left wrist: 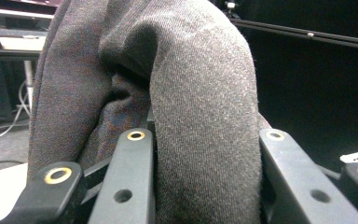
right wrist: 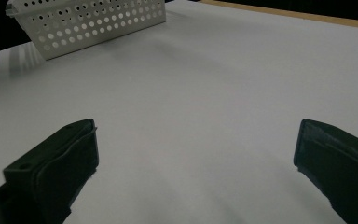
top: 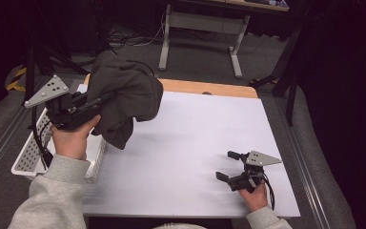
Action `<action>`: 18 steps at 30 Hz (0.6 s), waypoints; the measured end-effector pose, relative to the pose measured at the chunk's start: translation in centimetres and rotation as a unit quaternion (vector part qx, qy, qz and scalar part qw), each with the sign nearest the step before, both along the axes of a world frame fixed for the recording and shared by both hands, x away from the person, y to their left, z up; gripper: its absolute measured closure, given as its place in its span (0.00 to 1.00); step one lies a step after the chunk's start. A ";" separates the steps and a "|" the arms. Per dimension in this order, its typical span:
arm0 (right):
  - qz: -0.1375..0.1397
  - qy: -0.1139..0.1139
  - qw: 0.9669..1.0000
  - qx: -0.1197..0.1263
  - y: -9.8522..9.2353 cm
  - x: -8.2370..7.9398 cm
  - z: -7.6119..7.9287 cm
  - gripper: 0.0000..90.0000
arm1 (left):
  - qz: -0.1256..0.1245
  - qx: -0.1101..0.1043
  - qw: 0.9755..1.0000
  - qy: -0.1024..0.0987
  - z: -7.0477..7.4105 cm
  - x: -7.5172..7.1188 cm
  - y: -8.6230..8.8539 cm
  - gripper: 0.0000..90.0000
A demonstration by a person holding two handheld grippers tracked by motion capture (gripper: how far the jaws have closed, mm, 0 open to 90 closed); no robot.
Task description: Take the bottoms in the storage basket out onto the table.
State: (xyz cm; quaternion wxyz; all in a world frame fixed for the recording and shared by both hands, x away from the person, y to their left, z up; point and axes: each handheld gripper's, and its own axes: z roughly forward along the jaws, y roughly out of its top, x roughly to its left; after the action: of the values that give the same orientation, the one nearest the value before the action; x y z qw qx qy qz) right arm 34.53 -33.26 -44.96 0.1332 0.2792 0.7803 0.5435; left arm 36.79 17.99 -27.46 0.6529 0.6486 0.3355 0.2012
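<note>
A dark grey garment hangs bunched in the air over the table's left side, near the white basket. My left gripper is shut on a thick fold of it. In the left gripper view the grey cloth is wedged between the two black jaws and rises above them. My right gripper rests low on the white table at the front right, held by a hand. Its jaws stand wide open around bare table.
A white perforated basket stands at the table's left edge, partly off the white sheet. A wooden strip runs along the table's far edge. Beyond it are desk legs and cables on the floor.
</note>
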 end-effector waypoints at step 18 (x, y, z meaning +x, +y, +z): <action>0.002 -0.001 1.000 0.001 0.0 0.0 0.0 0.00 | -0.060 0.008 0.998 0.018 -1.7 1.7 -5.2 0.78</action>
State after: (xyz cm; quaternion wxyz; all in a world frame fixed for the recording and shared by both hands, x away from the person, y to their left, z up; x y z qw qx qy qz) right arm 34.51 -33.27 -44.95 0.1331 0.2773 0.7800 0.5450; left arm 38.54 12.83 -29.14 0.6521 0.6764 0.3062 0.1531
